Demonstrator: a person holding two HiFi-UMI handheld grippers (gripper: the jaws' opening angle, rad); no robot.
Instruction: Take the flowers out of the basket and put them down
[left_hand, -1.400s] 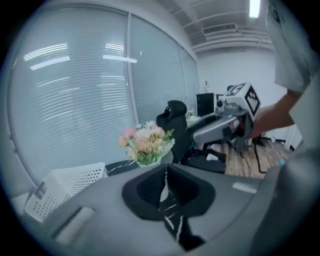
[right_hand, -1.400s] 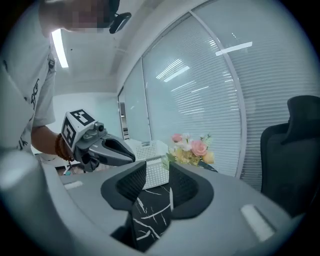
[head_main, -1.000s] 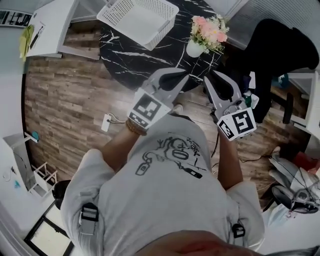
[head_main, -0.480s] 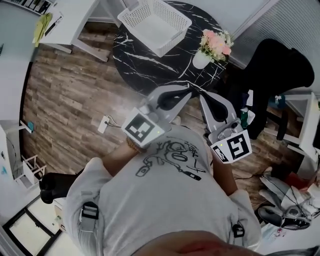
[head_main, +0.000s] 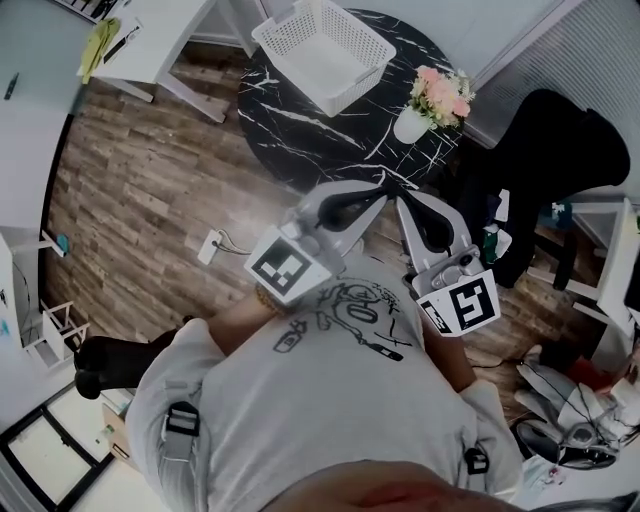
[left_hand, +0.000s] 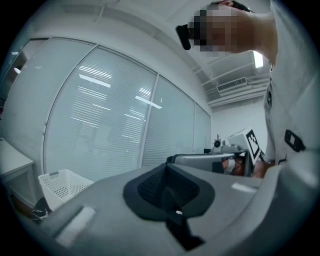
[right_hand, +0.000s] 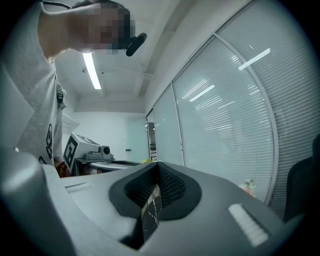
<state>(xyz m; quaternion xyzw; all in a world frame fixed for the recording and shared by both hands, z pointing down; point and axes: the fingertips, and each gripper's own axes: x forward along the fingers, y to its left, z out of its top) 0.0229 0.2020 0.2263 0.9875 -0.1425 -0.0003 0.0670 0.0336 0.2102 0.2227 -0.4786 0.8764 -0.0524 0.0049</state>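
Since the potted flowers (head_main: 440, 92) already stood upright on the black marble tabletop (head_main: 300, 140) near the empty white basket (head_main: 295, 75), the left tool (head_main: 378, 190) and right tool (head_main: 403, 198), both fully closed on nothing near the person's chest, likely only needed holding clear of them.

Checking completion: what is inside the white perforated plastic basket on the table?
Only a bare floor shows inside the white perforated plastic basket; the pink flowers in a white pot stand outside it on the black marble table. Its walls hide little.
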